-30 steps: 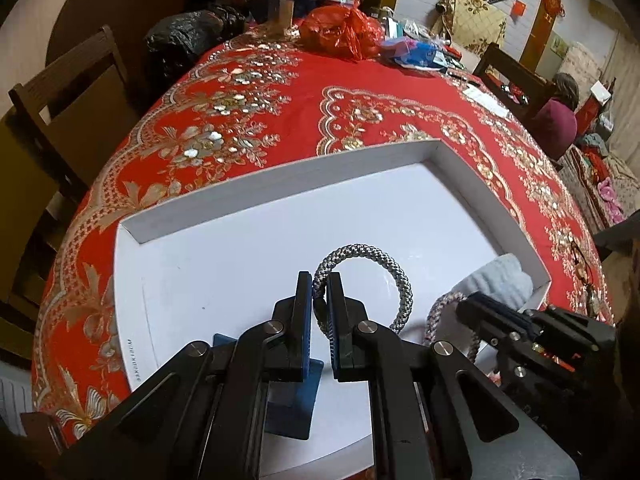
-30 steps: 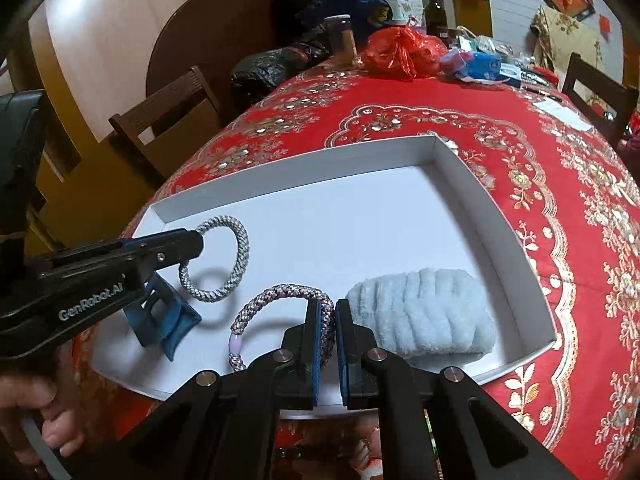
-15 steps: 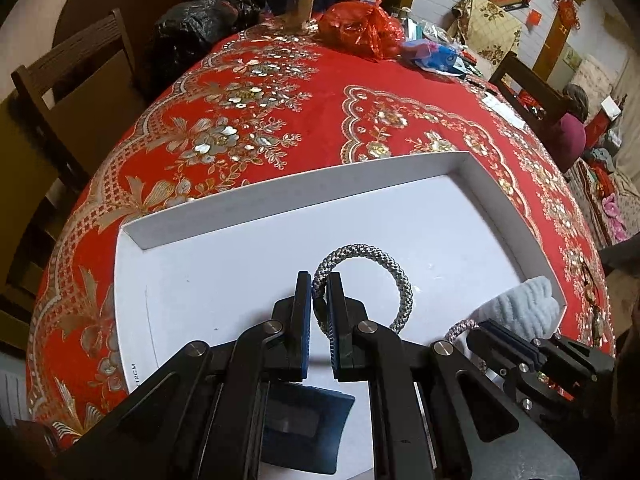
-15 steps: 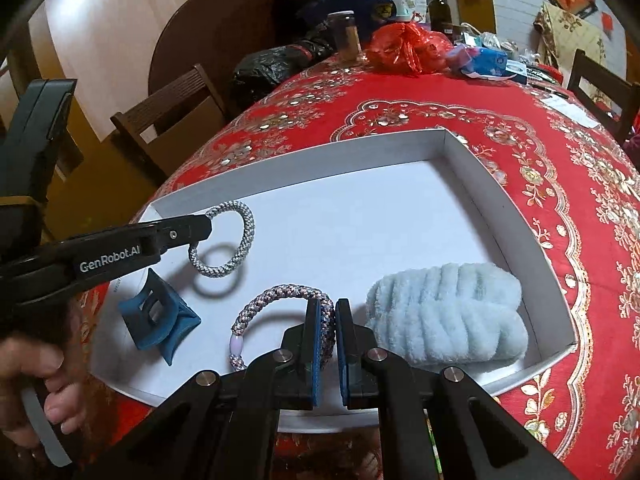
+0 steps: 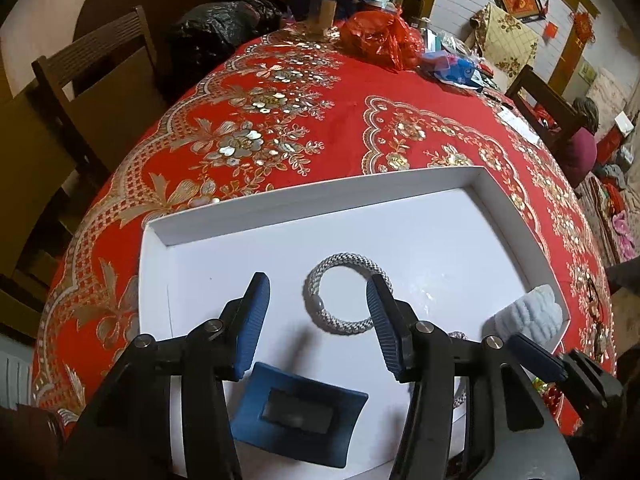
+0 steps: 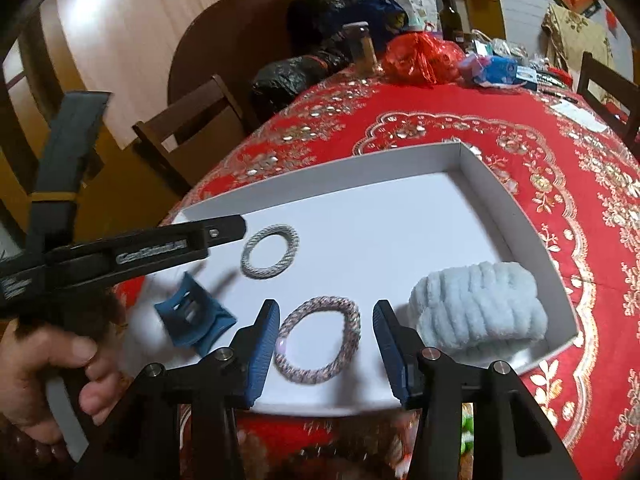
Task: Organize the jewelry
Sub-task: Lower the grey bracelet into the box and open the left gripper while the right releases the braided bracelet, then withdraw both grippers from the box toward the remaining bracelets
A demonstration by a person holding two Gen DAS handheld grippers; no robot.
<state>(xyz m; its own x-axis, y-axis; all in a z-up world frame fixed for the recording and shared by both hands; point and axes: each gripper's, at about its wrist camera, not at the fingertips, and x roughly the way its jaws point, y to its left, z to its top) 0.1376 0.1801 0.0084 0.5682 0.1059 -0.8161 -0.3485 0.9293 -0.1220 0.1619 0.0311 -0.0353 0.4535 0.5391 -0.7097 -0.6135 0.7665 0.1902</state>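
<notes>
A shallow white box (image 5: 320,192) (image 6: 516,216) lies on the red tablecloth. A silver braided ring (image 5: 344,294) (image 6: 271,251) lies flat inside it, and my left gripper (image 5: 318,320) (image 6: 224,232) hangs open above it, empty. A pink-grey braided ring (image 6: 320,340) lies on the box floor between the open fingers of my right gripper (image 6: 326,344), which holds nothing. A blue hair claw (image 5: 296,416) (image 6: 192,312) lies near the box's front left. A pale blue fluffy band (image 6: 478,310) (image 5: 528,316) sits at the right.
The red embroidered tablecloth (image 5: 280,120) covers a round table. Red and black bags (image 5: 376,36), a jar (image 5: 322,6) and bottles crowd the far edge. Wooden chairs (image 5: 92,92) stand at the left and far right.
Both grippers have opened and let go of their braided rings, which now lie flat in the box. Both grippers have pulled up and back a little.
</notes>
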